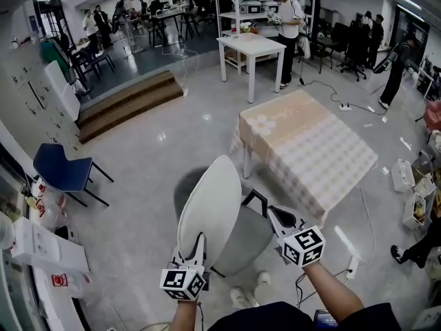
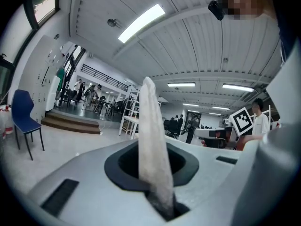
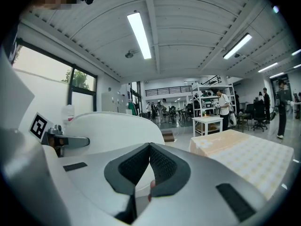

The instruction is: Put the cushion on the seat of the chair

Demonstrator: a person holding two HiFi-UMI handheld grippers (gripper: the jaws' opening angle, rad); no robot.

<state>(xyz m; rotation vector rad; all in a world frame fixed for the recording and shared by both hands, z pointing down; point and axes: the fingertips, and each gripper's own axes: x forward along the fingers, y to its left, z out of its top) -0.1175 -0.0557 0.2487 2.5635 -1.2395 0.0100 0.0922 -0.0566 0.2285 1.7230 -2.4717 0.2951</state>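
I hold a white oval cushion [image 1: 210, 212] on edge over a grey chair seat [image 1: 249, 243]. My left gripper [image 1: 196, 245] is shut on the cushion's near rim. In the left gripper view the cushion [image 2: 151, 140] rises as a thin white slab out of the clamped jaws [image 2: 162, 206]. My right gripper [image 1: 260, 204] hangs just right of the cushion, above the seat. In the right gripper view its jaws [image 3: 149, 147] meet with nothing between them, and the cushion [image 3: 113, 131] fills the left behind them. The cushion hides much of the chair.
A table with a checked cloth [image 1: 310, 147] stands just beyond the chair to the right. A blue chair [image 1: 60, 169] is at the left, wooden steps [image 1: 127, 102] lie further back, and a white table [image 1: 251, 45] is at the rear. A power strip [image 1: 348, 247] lies right of the chair. People stand far back.
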